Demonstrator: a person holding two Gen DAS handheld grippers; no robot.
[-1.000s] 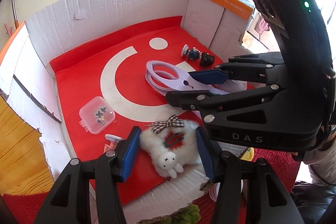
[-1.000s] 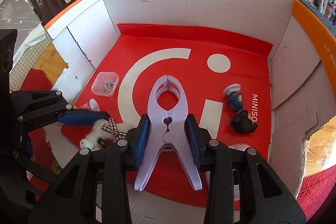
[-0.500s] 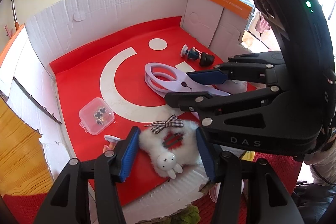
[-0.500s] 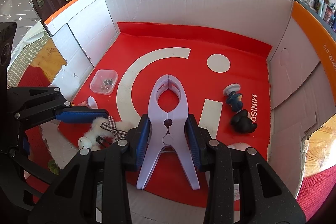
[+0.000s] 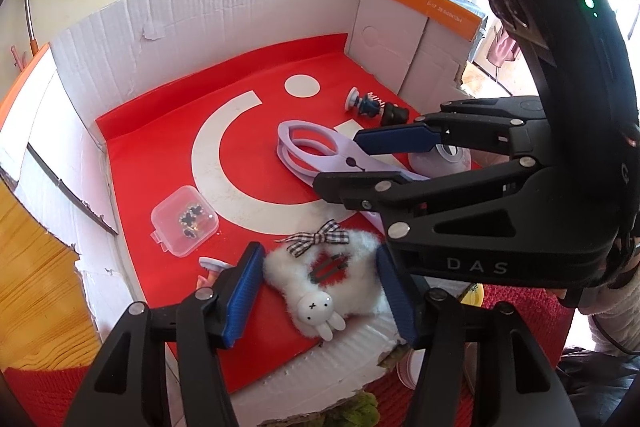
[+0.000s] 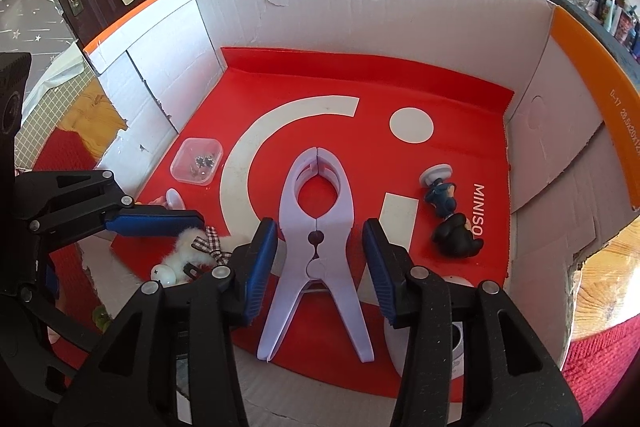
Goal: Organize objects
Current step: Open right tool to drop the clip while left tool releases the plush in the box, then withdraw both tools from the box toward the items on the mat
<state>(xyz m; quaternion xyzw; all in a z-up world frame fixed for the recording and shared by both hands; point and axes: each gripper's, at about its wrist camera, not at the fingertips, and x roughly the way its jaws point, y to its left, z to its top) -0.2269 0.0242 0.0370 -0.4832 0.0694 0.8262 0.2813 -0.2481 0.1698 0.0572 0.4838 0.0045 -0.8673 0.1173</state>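
Inside the cardboard box (image 6: 360, 7), the left gripper (image 5: 320, 291) was opening its jaws around the fluffy rabbit toy (image 5: 324, 279), pads clear of it. Beside that, the right gripper (image 6: 320, 263) was spreading off the lilac clamp (image 6: 316, 227) (both apparently set down). The clear case (image 6: 196, 163) and figurines (image 6: 448, 215) seemingly remained.

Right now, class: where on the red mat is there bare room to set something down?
Free: the back strip along the rear box wall, around the white dot. Crowded: the front, with the purple clamp, plush rabbit, figurines and clear box.
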